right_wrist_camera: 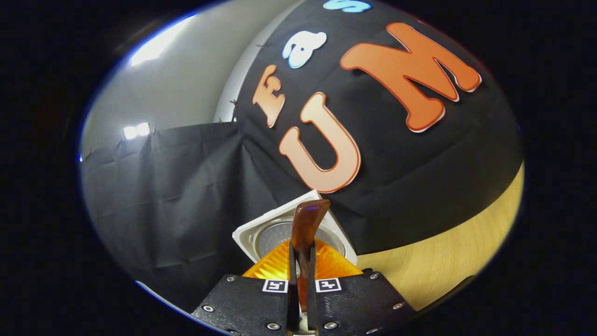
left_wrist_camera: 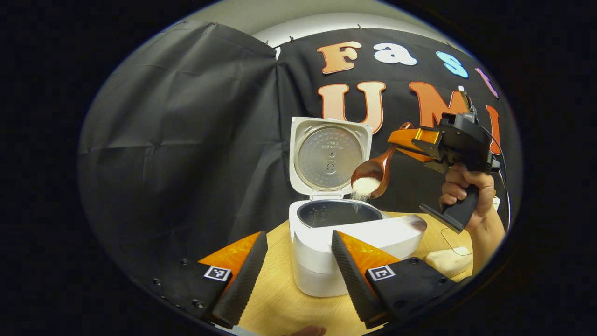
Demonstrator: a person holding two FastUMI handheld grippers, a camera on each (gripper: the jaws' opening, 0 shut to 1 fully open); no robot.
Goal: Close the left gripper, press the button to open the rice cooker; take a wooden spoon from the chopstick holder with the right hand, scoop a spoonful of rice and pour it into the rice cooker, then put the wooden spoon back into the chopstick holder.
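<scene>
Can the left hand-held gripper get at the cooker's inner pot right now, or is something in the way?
Probably not cleanly. The left hand-held gripper is open and faces the rice cooker, but the wooden spoon, shut in the right hand-held gripper, hangs tilted over the inner pot, spilling rice.

Little can be read here. The inner plate of the rice cooker point(left_wrist_camera: 326, 219) lid point(left_wrist_camera: 330, 156) carries a few lines of small stamped characters near its middle, too fine to make out. Faint scale marks line the inside wall of the inner pot point(left_wrist_camera: 339, 213) at about 9 o'clock, their figures illegible. Square black-and-white coded markers sit on the tongs of the left gripper point(left_wrist_camera: 298, 275) and the right gripper point(right_wrist_camera: 301, 287); they hold patterns, not words.
</scene>
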